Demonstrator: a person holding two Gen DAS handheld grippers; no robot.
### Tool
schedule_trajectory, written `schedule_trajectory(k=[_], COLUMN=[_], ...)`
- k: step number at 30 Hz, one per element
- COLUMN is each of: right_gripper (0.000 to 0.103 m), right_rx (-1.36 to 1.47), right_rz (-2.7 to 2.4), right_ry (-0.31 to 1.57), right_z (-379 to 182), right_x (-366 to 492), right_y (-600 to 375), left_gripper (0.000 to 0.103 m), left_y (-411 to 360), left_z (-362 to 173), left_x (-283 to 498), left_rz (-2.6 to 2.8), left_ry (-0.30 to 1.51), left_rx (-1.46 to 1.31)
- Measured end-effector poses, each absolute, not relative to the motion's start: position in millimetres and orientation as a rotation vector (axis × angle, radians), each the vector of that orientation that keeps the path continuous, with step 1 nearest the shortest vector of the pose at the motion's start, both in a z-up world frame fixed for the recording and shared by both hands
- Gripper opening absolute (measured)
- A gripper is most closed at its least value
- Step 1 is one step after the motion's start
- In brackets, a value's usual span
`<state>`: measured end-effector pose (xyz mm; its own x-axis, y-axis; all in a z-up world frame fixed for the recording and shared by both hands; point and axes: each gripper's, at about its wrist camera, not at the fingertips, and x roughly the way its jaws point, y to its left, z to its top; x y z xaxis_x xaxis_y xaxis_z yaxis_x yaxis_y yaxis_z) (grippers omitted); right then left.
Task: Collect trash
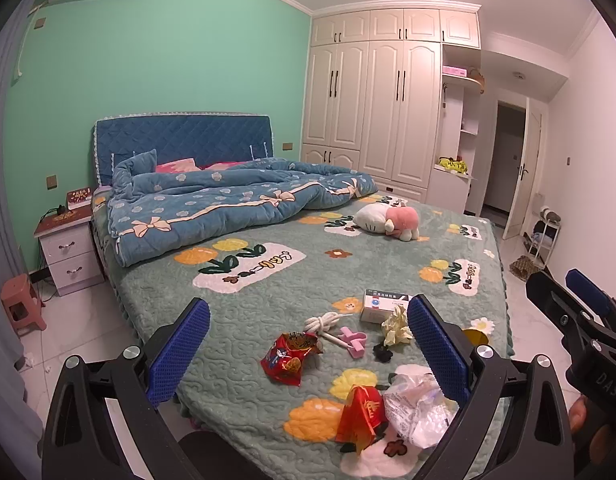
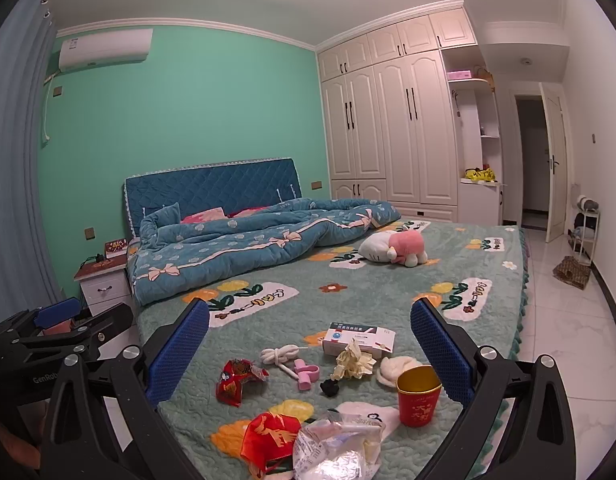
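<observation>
While both grippers hover over the near end of the bed [image 2: 488, 300], left gripper [image 1: 308, 344] and right gripper [image 2: 310, 344] jaws wide open, empty. Trash lies there: snack wrapper [image 2: 236, 382], crumpled paper [image 2: 354, 362], plastic bag [image 2: 336, 444], red cup [image 2: 418, 398] upright.

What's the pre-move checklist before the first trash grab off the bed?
1. Left gripper open, nothing between the pads: ok.
2. Right gripper open, nothing held: ok.
3. Trash in view on the bedspread: red snack wrapper, crumpled yellow paper, clear plastic wrapper: ok.
4. Red cup upright, close to the right gripper's right finger: ok, mind the clearance.
5. Bin or bag for the trash in view: not ok, none seen.
6. White box trash or a keeper: cannot tell.
</observation>
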<state>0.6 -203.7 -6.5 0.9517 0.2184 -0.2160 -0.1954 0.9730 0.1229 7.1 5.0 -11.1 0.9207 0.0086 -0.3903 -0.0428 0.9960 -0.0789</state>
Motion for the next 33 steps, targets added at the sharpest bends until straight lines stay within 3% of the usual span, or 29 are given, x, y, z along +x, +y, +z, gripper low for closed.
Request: schedule_trajectory(k=[33], right_gripper=[0.099], right_rx=[0.105], right_rz=[0.211], right_ry=[0.229], right_z=[-6.6], right_x=[0.1], right_y=[-204.5], left_gripper=[0.098], left_y=[8.2], left_z=[-16.3], left_x=[11.1], left_rz=[0.025], left_ry=[0.399], left_rx=[-0.076])
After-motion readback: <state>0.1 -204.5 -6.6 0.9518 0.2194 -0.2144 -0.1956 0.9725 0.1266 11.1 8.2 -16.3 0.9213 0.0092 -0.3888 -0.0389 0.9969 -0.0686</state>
